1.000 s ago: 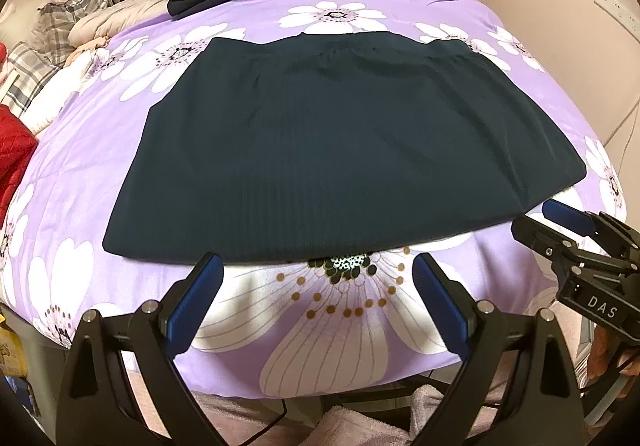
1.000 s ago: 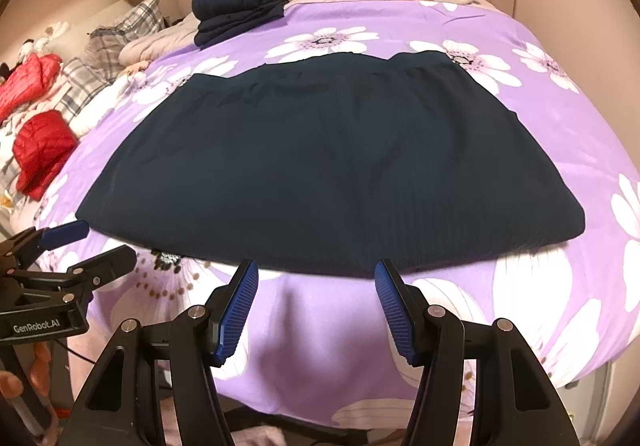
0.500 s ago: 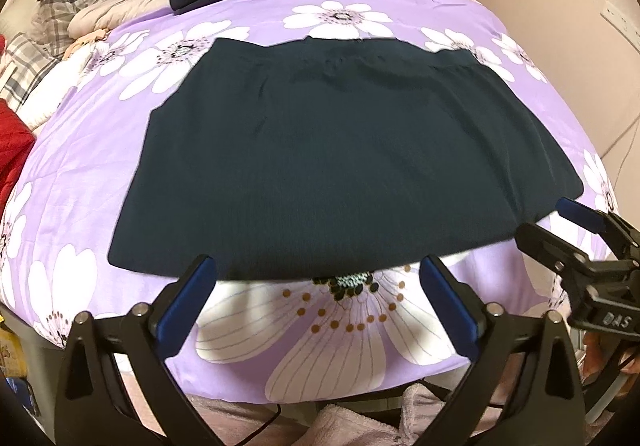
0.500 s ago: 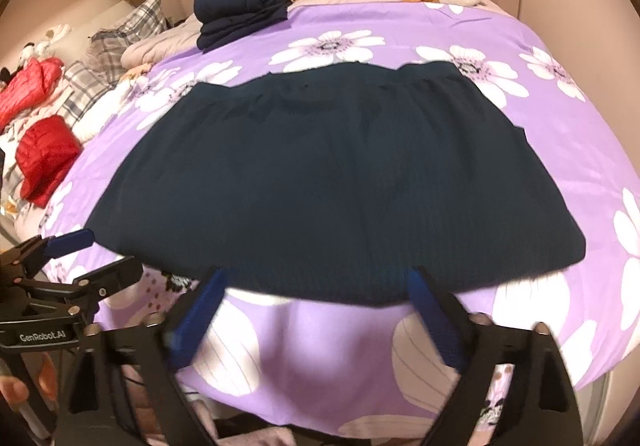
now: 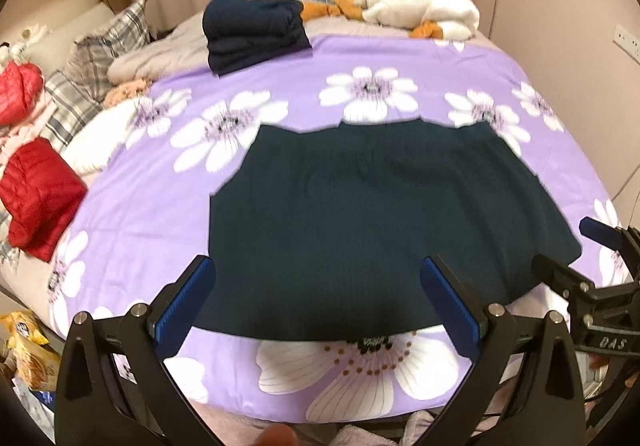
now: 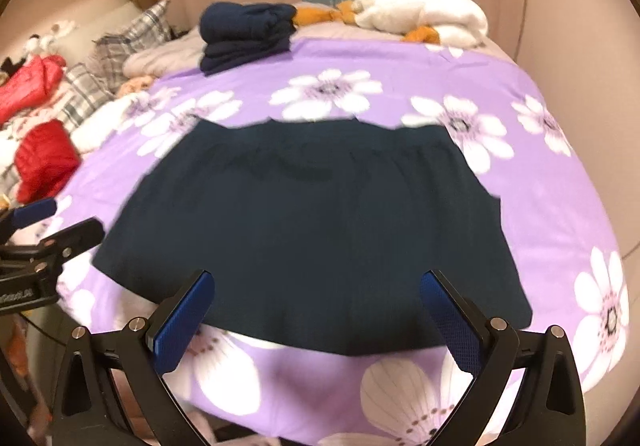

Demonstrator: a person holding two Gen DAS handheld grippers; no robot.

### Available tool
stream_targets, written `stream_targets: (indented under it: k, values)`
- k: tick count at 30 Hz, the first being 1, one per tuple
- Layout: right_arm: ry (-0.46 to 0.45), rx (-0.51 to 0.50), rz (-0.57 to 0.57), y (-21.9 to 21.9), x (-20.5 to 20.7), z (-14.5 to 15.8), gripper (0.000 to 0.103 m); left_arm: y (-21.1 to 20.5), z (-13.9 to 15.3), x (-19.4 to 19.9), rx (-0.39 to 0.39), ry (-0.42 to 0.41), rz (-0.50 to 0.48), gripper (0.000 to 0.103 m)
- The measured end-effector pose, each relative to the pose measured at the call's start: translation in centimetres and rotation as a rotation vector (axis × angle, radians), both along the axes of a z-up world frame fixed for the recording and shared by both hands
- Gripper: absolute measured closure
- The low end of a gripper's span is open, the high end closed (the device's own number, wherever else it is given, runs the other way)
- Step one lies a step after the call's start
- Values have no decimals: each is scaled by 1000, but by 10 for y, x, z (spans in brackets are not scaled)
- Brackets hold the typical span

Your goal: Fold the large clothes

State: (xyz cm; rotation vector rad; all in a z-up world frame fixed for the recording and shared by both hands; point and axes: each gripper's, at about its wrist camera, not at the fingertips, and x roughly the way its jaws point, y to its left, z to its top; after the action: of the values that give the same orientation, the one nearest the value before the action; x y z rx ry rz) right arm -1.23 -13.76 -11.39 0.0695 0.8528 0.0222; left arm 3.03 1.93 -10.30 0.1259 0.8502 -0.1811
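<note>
A dark navy garment (image 5: pixel 360 226) lies spread flat on the purple flowered bedspread (image 5: pixel 160 206), narrow end away from me and wide hem toward me. My left gripper (image 5: pixel 316 270) hangs open above the hem's left half, its blue pads (image 5: pixel 184 302) touching nothing. My right gripper (image 6: pixel 317 280) stands open over the right half of the same garment (image 6: pixel 312 246), also holding nothing. Each wrist view catches the other gripper from the side: the right gripper (image 5: pixel 564 244) by the hem's right corner, the left gripper (image 6: pixel 72 216) by the left corner.
A folded navy stack (image 5: pixel 252 32) sits at the bed's far end beside a white blanket (image 5: pixel 420 10) and orange cloth. Plaid pillows (image 5: pixel 108 42) and red padded jackets (image 5: pixel 36 198) crowd the left side. A wall runs close along the right, curtains behind.
Both grippers have risen and drawn back from the hem, so more of the bed shows. The right jaws have spread from half apart to wide. The garment lies as before.
</note>
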Motion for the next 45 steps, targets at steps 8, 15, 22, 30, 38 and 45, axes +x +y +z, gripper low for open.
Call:
stream_targets:
  k: [8,15,22,30,38,45]
  values:
    - [-49,-36,46,3,-6,73,1,4,71,0,-84,-21,-54,1]
    - [-55,74,56,-8,-2,115,1,5,120,-9,-49,-106,3,0]
    - [-94,26,85,1,-12,144,1,-4,135,-14,-9,-97,-39,0]
    - [-136,-25,99,5,-17,166,1,-5,144,-22,5,-118,-50,0]
    - [-102,-36,102,8,-11,159,1,-5,141,-22,34,-119,-52,0]
    - [-89,-36,104,8,-10,156,1,-6,139,-19,53,-115,-46,0]
